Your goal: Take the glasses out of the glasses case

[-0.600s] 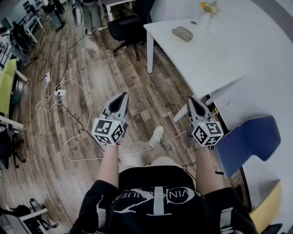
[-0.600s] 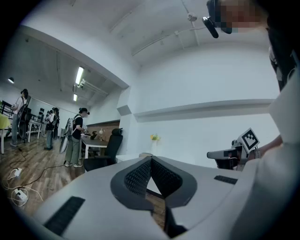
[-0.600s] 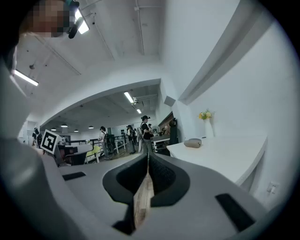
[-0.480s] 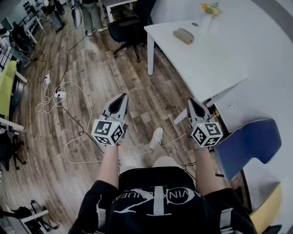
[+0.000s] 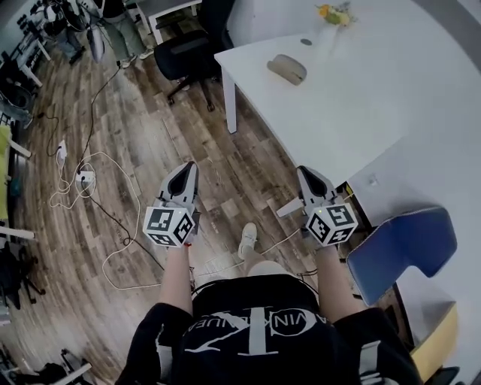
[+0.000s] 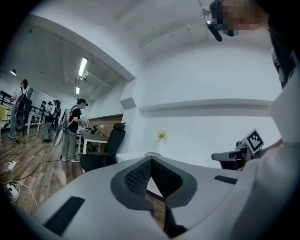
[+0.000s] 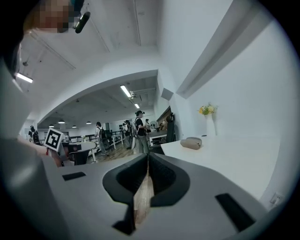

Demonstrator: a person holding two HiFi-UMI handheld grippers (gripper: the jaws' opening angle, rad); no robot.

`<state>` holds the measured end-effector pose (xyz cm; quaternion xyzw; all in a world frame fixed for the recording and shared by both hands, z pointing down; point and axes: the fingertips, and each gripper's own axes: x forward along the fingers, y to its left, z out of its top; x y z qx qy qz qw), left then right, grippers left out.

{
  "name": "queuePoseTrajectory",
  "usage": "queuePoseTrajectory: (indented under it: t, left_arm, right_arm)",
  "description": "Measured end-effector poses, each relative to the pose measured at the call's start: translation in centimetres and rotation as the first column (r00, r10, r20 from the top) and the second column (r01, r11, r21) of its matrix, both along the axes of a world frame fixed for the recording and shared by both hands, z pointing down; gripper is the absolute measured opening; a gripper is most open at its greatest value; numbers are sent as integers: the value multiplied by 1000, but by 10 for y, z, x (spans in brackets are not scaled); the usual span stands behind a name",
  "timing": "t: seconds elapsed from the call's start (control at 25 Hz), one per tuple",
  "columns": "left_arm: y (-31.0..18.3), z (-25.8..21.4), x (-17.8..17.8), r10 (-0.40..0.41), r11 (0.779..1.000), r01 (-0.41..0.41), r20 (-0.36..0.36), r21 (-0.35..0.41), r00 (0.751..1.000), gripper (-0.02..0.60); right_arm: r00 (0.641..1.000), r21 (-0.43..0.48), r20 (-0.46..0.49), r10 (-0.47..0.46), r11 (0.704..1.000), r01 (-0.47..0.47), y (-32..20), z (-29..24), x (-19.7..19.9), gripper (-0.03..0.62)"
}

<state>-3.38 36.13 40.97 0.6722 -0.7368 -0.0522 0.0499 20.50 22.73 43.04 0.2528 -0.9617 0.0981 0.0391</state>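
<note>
A grey-beige glasses case (image 5: 286,68) lies closed on the white table (image 5: 361,113), toward its far end; it also shows in the right gripper view (image 7: 191,143). My left gripper (image 5: 183,167) and right gripper (image 5: 307,172) are held out level in front of the body over the wooden floor, well short of the case. Both are shut with nothing between their jaws. In the left gripper view the jaws (image 6: 151,159) meet at the tip, and the right gripper's marker cube (image 6: 254,139) shows at the right. No glasses are visible.
A vase with yellow flowers (image 5: 331,15) stands behind the case. A black office chair (image 5: 188,49) is at the table's far end, a blue chair (image 5: 398,248) at the right. Cables and a power strip (image 5: 83,179) lie on the floor. People (image 7: 140,131) stand in the background.
The head view has swung: the table and case now sit further left and nearer. Both grippers have shifted slightly left in the picture and stay shut.
</note>
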Motion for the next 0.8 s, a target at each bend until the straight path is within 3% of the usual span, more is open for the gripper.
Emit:
queuePoseTrajectory:
  t: [0.4,0.8]
  left_arm:
    - [-106,-5,-53,16,1000,-16,1,-25,1000,12]
    - [-171,-1,-81,14,999,-14,0,-46,1000,12]
  right_arm:
    - [1000,1,-2,-10,1000,10,-98,-2,-64,31]
    - [1000,-9,-9,-10,1000,10,-162,5,-98,34]
